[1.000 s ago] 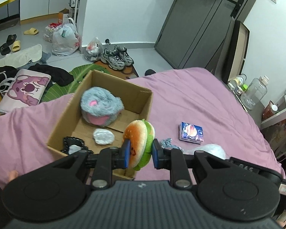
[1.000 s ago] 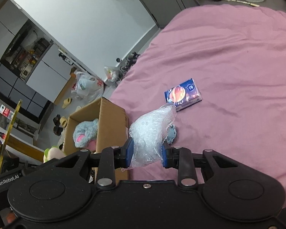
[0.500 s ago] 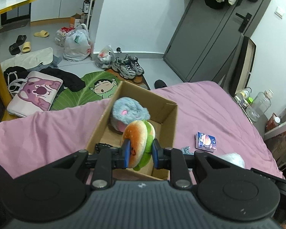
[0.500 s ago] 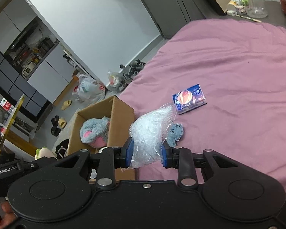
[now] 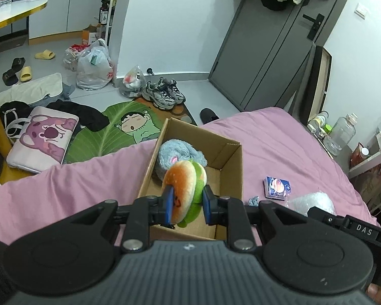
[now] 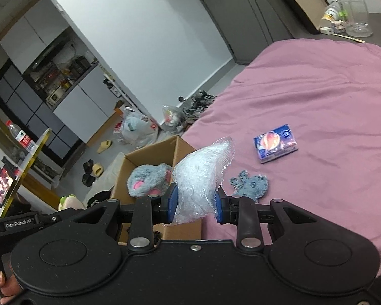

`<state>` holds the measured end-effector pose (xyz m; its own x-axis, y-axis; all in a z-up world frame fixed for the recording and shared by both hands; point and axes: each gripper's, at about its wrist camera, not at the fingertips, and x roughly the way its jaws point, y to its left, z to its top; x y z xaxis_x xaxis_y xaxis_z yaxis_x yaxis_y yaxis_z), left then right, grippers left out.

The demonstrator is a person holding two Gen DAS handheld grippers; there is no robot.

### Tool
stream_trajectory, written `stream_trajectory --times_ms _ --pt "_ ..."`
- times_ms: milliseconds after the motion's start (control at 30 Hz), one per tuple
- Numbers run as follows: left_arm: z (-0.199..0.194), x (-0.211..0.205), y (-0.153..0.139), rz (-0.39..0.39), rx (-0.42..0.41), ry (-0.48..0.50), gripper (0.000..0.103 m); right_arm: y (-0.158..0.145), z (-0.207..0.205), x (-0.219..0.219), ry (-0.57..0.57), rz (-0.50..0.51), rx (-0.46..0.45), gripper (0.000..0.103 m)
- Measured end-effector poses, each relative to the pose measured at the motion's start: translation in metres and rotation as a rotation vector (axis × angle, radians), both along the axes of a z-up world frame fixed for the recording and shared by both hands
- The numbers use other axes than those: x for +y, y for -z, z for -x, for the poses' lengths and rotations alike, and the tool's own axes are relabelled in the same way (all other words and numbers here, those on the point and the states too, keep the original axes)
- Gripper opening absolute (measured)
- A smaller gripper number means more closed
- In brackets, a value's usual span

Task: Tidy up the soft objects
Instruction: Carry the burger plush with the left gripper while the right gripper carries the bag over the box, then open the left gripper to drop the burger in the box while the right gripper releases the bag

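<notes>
My left gripper [image 5: 186, 204] is shut on a plush hamburger [image 5: 184, 185] and holds it above the near end of an open cardboard box [image 5: 231, 162] on the pink bed. A grey-blue plush [image 5: 176, 153] lies inside the box. My right gripper [image 6: 195, 204] is shut on a clear plastic bag [image 6: 199, 178], held beside the box [image 6: 149, 156]. A small blue knitted piece [image 6: 251, 184] and a blue tissue pack [image 6: 275, 143] lie on the bed [image 6: 317, 96].
The floor beyond the bed holds sneakers [image 5: 163, 95], plastic bags [image 5: 94, 66], a green leaf mat [image 5: 114, 132] and a pink cushion [image 5: 43, 139]. A nightstand with bottles [image 5: 340, 134] stands at the right.
My left gripper rose and swung right with the hamburger, from the box's right side to over its near end. My right gripper lifted with the bag.
</notes>
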<state>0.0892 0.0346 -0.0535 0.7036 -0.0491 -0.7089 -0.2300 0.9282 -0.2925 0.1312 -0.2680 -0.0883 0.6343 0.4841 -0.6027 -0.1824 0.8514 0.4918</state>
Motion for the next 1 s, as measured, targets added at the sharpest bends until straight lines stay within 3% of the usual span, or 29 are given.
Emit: stream_trajectory --times_ms 333,1000 --pt "-0.021 0.002 0.011 0.025 0.035 0.018 0.022 -0.004 -0.006 0.018 -0.057 0.019 0.002 0.029" --pt "-0.055 -0.004 0.063 0.137 0.155 0.039 0.024 -0.004 -0.037 0.076 -0.13 0.132 0.095 0.029"
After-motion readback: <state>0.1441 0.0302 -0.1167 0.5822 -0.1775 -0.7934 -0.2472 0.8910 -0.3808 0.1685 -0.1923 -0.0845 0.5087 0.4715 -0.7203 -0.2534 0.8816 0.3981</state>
